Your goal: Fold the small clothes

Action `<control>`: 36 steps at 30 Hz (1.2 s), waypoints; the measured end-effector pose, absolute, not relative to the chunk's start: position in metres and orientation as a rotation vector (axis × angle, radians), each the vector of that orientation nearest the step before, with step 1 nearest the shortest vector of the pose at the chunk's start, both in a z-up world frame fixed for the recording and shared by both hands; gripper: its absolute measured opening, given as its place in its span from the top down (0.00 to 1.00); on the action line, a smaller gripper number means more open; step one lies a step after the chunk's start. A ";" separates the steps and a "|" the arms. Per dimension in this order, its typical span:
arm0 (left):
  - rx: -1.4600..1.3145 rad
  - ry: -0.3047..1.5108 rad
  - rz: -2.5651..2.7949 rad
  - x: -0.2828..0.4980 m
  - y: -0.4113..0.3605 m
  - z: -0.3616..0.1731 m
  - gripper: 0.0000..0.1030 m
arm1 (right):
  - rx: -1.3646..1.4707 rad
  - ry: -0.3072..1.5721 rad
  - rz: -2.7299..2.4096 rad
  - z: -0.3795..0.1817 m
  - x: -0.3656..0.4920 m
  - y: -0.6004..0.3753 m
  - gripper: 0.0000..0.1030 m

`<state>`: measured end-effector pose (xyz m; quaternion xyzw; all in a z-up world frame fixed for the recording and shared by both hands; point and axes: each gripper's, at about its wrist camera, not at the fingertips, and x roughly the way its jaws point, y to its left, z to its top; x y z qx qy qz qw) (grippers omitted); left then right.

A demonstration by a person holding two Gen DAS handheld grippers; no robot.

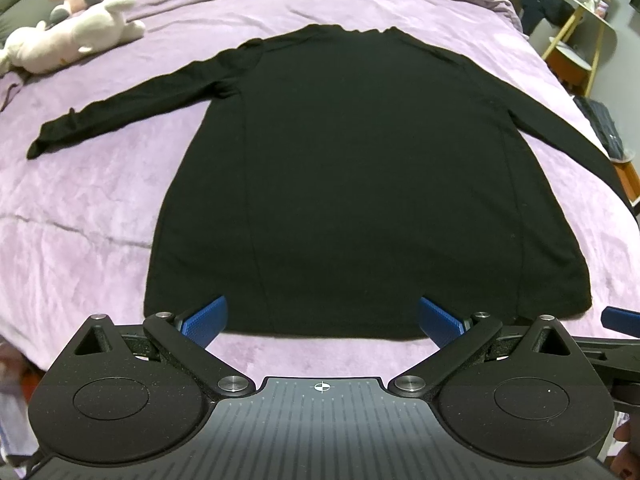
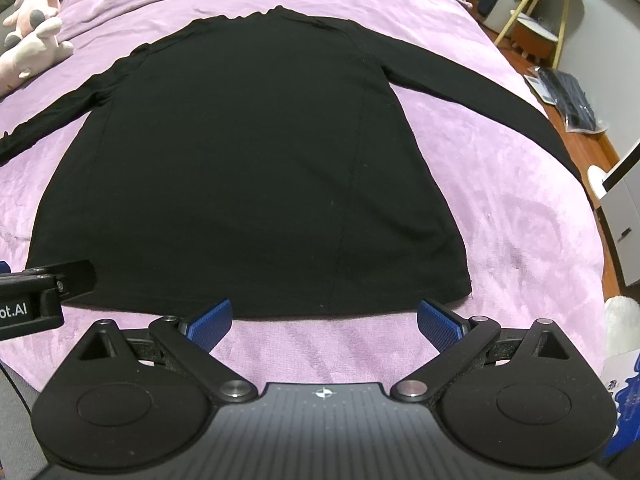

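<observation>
Plushies (image 1: 76,20) sit way off the shirt's left sleeve. Black shirt (image 1: 340,184) lies flat on the purple bed (image 1: 80,208), sleeves out. Left tool (image 1: 322,320) and right tool (image 2: 324,320) both hover spread wide at its hem, gripping nothing.

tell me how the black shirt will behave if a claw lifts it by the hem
The black shirt lies flat and thin on the purple blanket, so it probably droops limply. Its spread sleeve would likely trail behind. It looks light, and the plush blanket may drag on it slightly.
</observation>
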<state>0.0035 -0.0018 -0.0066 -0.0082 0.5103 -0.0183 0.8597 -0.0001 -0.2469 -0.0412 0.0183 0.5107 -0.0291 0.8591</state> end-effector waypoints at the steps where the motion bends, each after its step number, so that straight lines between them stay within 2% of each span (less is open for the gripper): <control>1: -0.017 1.072 -0.038 0.004 -0.002 -0.007 0.00 | 0.039 1.072 -0.061 -0.041 0.000 -0.247 0.04; 17: -0.024 1.095 -0.033 0.007 -0.002 -0.015 0.00 | 0.083 1.069 -0.020 -0.051 0.003 -0.254 0.04; 27: -0.040 1.137 -0.054 0.017 -0.003 -0.028 0.00 | 0.259 1.015 0.119 -0.068 0.007 -0.279 0.04; 32: -0.082 1.132 -0.089 0.030 0.001 -0.037 0.00 | 0.389 0.732 0.063 -0.072 0.011 -0.344 0.04; 36: -0.144 1.077 -0.064 0.056 0.011 -0.045 0.00 | 0.550 0.605 -0.109 -0.081 0.032 -0.429 0.04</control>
